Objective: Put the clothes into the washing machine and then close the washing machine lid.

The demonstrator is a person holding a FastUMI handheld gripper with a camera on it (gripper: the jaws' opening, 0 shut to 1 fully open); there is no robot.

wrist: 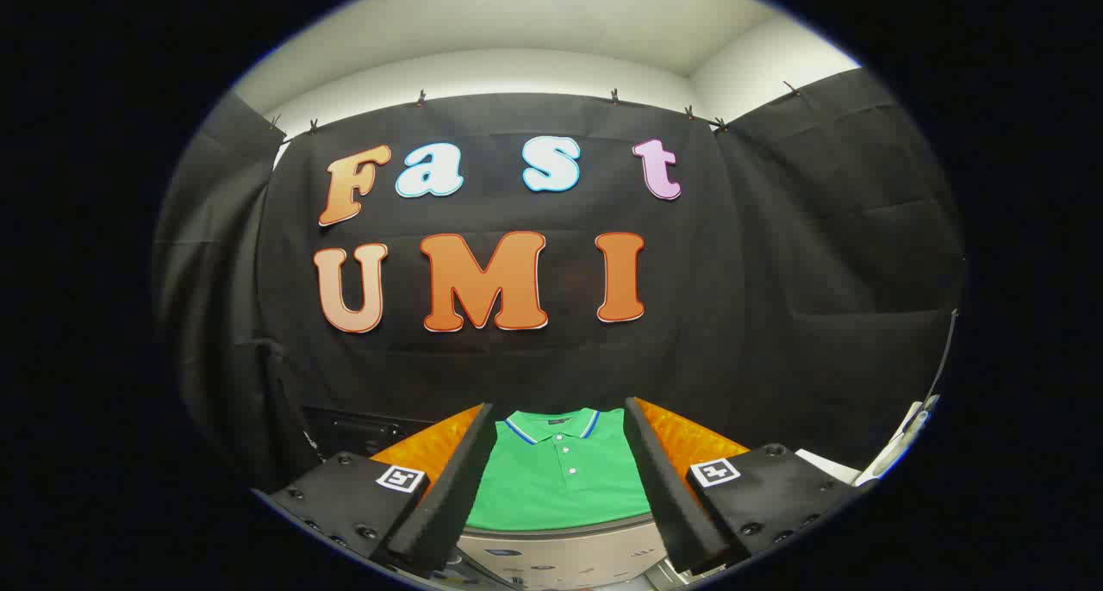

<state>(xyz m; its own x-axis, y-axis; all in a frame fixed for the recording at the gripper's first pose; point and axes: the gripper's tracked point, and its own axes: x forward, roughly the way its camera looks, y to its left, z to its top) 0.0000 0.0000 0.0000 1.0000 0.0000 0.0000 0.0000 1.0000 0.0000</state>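
Observation:
A green polo shirt point(560, 479) with a blue-and-white trimmed collar lies flat on an orange surface point(689, 440), just beyond my fingers. My gripper point(560, 423) is open, its two fingers spread wide to either side of the shirt and touching nothing. Below the shirt, close under the fingers, a light grey curved rim and panel of the washing machine point(560, 552) shows; I cannot tell how its lid stands.
Black cloth walls close in the booth behind and on both sides. A dark box-like object point(358, 432) sits to the left behind the orange surface. A white object with a cable point(905, 440) stands at the right.

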